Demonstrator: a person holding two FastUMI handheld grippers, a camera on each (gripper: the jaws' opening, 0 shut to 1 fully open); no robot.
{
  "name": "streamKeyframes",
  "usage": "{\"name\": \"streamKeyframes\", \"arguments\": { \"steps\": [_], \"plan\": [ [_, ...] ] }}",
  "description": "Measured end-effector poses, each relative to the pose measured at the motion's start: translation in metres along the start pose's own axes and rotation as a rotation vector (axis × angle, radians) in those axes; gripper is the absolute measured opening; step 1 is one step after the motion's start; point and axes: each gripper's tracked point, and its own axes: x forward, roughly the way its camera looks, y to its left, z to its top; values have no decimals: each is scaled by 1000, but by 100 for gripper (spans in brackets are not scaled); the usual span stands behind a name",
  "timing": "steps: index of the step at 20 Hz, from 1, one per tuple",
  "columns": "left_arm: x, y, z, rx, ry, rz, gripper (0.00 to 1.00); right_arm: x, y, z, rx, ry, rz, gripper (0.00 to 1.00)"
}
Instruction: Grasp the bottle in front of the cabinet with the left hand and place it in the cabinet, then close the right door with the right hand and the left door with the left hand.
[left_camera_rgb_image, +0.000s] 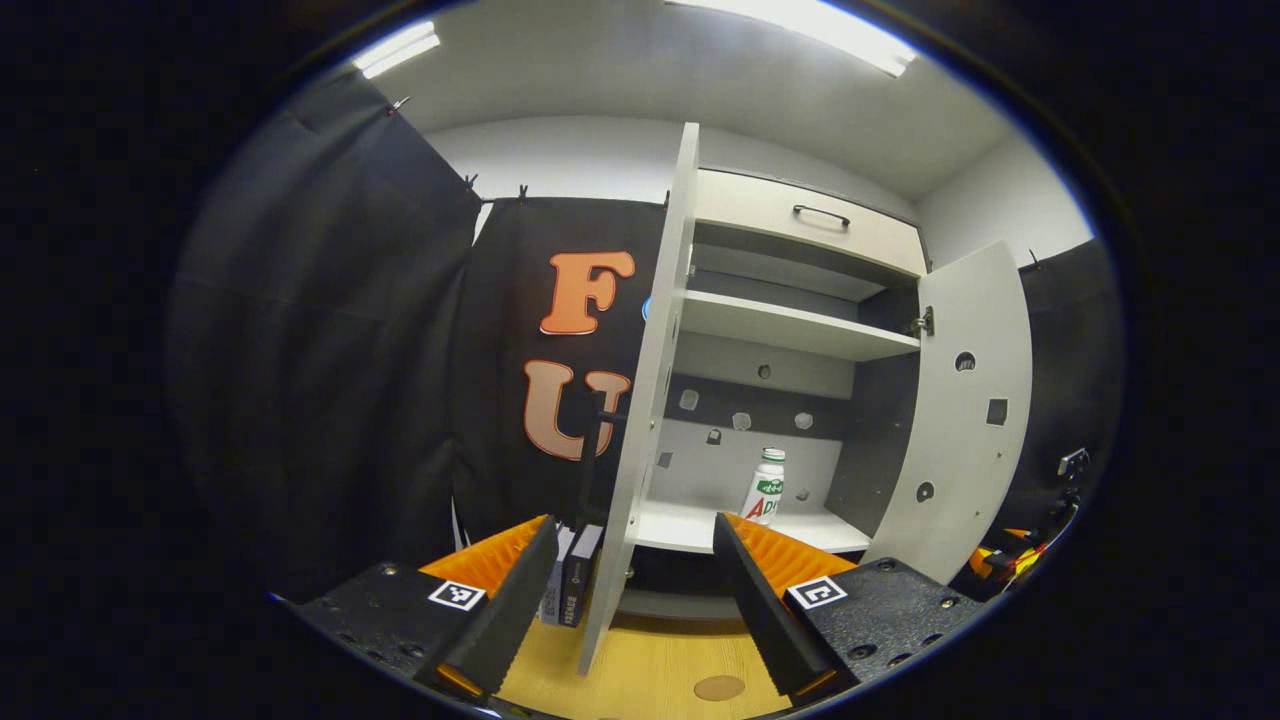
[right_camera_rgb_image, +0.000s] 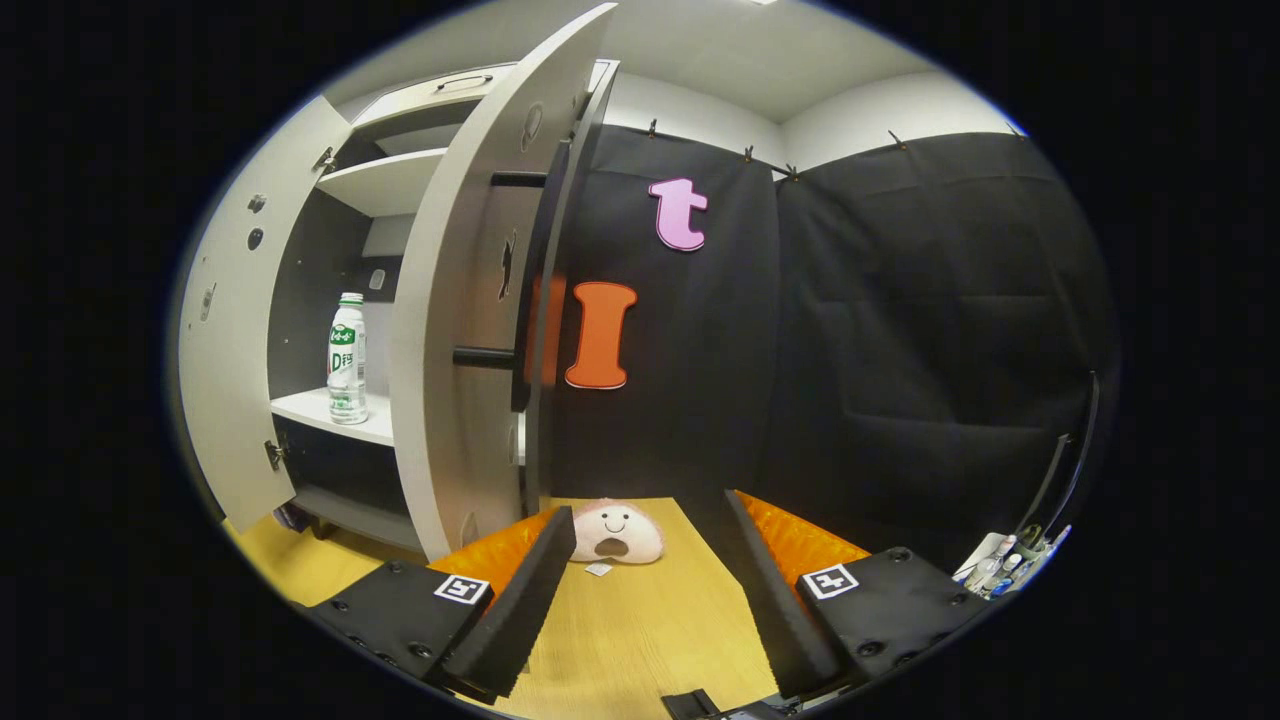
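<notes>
1. Standing upright on the lower shelf (left_camera_rgb_image: 690, 525) of the cabinet (left_camera_rgb_image: 800, 230), the bottle (left_camera_rgb_image: 765, 486) sits toward the back panel, apart from both side walls.
2. Left gripper (left_camera_rgb_image: 635, 600): jaws spread wide, nothing between them. The edge of the left door (left_camera_rgb_image: 645, 400) falls in the gap between the fingers, farther off, with no contact visible.
3. Left door: open, seen edge-on in the left gripper view. Right door (left_camera_rgb_image: 965, 410): open, swung outward on its hinges.
4. Right gripper (right_camera_rgb_image: 645, 590): jaws spread wide, nothing held, hovering above the wooden table (right_camera_rgb_image: 650, 620).
5. In the right gripper view the right door (right_camera_rgb_image: 470, 330) stands close ahead and to the left of the fingers, its dark handle (right_camera_rgb_image: 485, 357) facing the booth wall. The bottle (right_camera_rgb_image: 346, 360) is visible past it on the shelf (right_camera_rgb_image: 330, 410).
6. A plush toy (right_camera_rgb_image: 615, 532) lies on the table beyond the right gripper's fingers, near the foot of the right door.
7. Small boxes (left_camera_rgb_image: 572, 575) stand on the table just behind the left door.
</notes>
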Motion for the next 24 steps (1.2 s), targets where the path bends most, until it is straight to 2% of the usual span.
{"name": "streamKeyframes", "arguments": {
  "steps": [5, 9, 10, 11, 12, 15, 20, 24],
  "plan": [
    [-2, 9, 3, 2, -14, 9, 94, 3, 20, -8, -6, 24, 53, 98],
    [-3, 18, 3, -5, -16, 24, 95, 4, 22, -8, -8, 24, 45, 95],
    [-1, 20, 3, -4, -16, 27, 92, 3, 25, -10, 6, 28, 47, 95],
    [0, 22, 3, -7, -17, 32, 95, 4, 27, -10, 17, 28, 51, 87],
    [1, 22, 4, -12, -21, 35, 92, 2, 32, -10, 20, 29, 61, 95],
    [6, 24, 1, -25, -19, 38, 95, 1, 44, -8, 16, 25, 93, 94],
    [8, 33, -7, -26, 2, 53, 92, -2, 92, -5, 22, 26, 181, 94],
    [4, 43, -9, -18, 0, 85, 95, -1, 128, -1, -5, 12, 234, 93]
  ]
}}
